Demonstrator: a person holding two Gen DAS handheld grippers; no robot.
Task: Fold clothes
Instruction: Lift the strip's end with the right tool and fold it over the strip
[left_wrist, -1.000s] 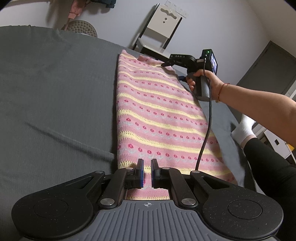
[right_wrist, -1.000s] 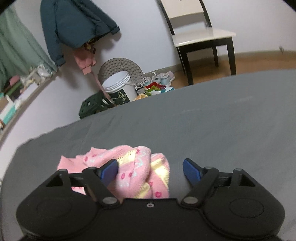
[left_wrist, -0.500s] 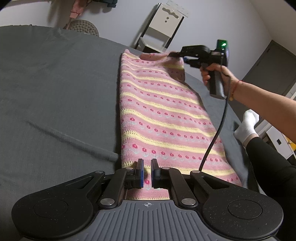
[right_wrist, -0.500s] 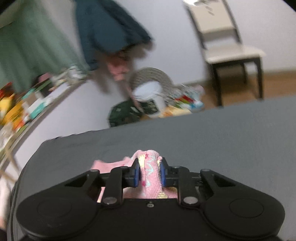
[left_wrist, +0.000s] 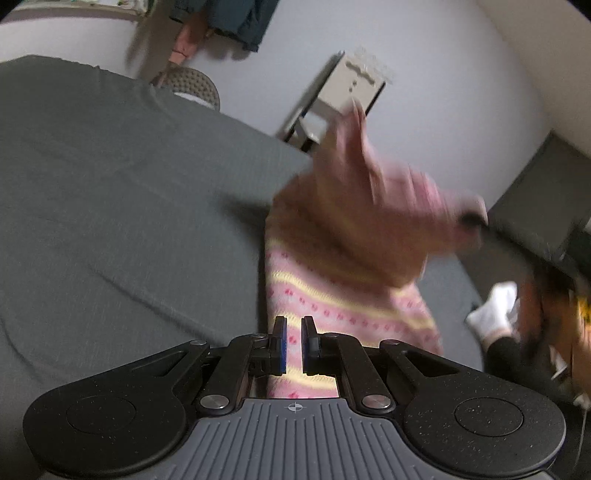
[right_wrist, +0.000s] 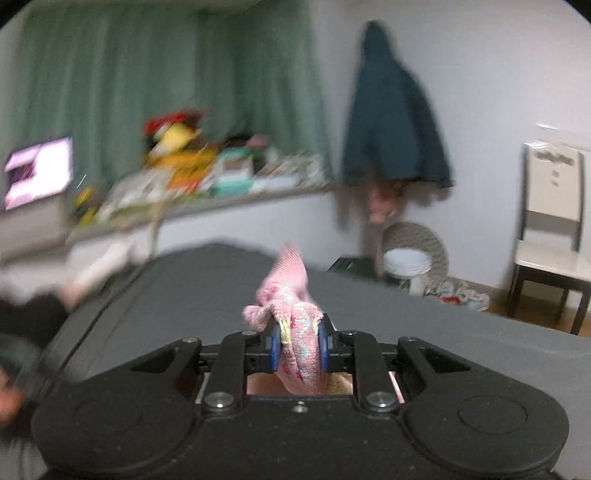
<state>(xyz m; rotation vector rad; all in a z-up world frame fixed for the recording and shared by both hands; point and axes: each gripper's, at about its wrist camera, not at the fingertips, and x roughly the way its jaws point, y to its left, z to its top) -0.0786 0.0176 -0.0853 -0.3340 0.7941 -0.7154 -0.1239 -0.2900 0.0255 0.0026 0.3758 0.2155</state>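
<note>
My right gripper (right_wrist: 297, 350) clamps the pink-and-yellow striped knit sweater (left_wrist: 332, 291) at its raised far end; my left gripper (left_wrist: 293, 341) pinches the near hem, long axis running between them.

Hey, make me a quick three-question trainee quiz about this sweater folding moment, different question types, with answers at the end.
1. True or false: the right gripper is clamped on a bunch of the pink knit sweater.
2. Multiple choice: the sweater's near hem lies at the A) left gripper B) chair C) hanging blue jacket.
3. Fill in: the sweater lies on a ___ sheet.

Key: 1 true; 2 A; 3 grey.
</note>
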